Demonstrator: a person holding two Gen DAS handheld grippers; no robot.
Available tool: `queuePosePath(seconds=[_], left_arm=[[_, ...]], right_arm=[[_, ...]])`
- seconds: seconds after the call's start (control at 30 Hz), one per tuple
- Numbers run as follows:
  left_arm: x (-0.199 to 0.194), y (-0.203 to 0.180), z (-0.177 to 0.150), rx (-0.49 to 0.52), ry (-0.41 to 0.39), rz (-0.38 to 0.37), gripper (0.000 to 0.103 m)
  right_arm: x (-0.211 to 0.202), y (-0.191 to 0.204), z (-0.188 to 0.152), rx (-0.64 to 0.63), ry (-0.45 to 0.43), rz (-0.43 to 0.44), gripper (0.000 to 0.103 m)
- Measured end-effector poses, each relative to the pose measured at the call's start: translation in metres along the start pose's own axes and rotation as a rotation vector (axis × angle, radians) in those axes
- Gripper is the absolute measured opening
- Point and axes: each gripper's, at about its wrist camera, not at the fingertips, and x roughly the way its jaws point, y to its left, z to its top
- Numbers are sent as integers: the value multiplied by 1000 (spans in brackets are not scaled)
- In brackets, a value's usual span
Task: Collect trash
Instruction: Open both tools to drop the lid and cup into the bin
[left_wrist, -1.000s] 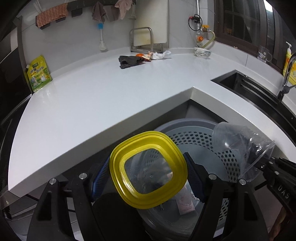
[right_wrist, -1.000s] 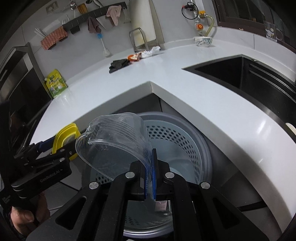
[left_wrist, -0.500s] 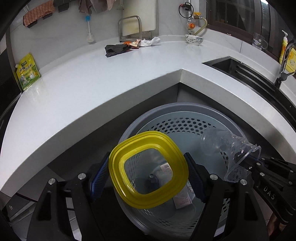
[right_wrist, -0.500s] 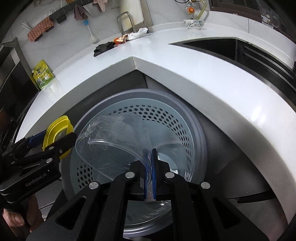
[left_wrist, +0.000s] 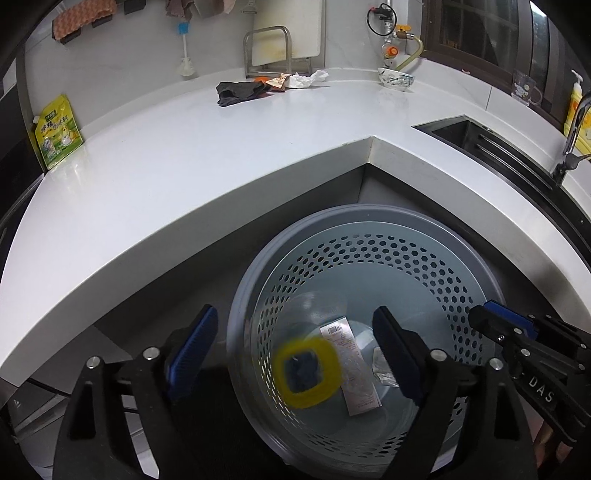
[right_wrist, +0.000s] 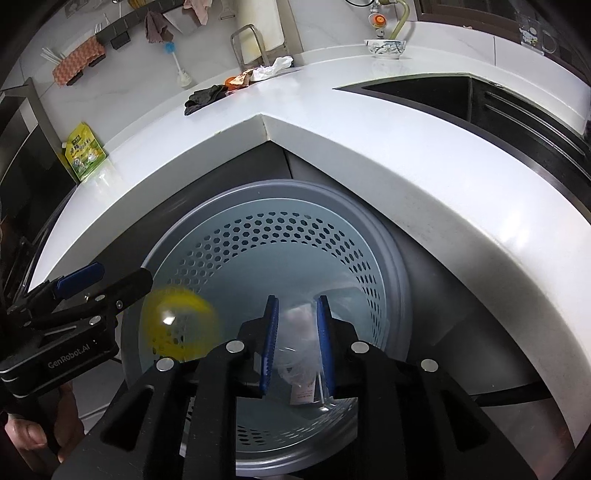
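A grey perforated trash bin (left_wrist: 369, 229) (right_wrist: 391, 258) stands on the floor below the counter corner. My left gripper (left_wrist: 295, 339) is open and empty above it. A blurred yellow lid (left_wrist: 306, 373) (right_wrist: 181, 325) is falling inside the bin. My right gripper (right_wrist: 297, 332) is open, and the clear plastic container (right_wrist: 295, 347) lies blurred in the bin below its fingers. Paper wrappers (left_wrist: 354, 369) lie on the bin floor. A dark cloth (left_wrist: 238, 92), an orange wrapper (left_wrist: 275, 83) and crumpled white paper (left_wrist: 306, 79) lie at the back of the counter.
The white L-shaped counter (left_wrist: 184, 166) wraps around the bin. A sink (left_wrist: 480, 144) and tap are at the right. A green-yellow pouch (left_wrist: 57, 129) leans on the left wall. A patterned bowl (left_wrist: 395, 77) and a rack with a cutting board (left_wrist: 280, 48) stand at the back.
Both grippers opened. The yellow lid dropped from my left gripper and the clear container dropped from my right gripper, both into the bin.
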Motion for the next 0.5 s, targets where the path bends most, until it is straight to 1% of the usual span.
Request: queuePosePath(seconds=[0.5], left_arm=[[-2, 1, -1, -5, 1, -1, 88]], right_arm=[[-3, -2, -1, 10, -9, 14, 24]])
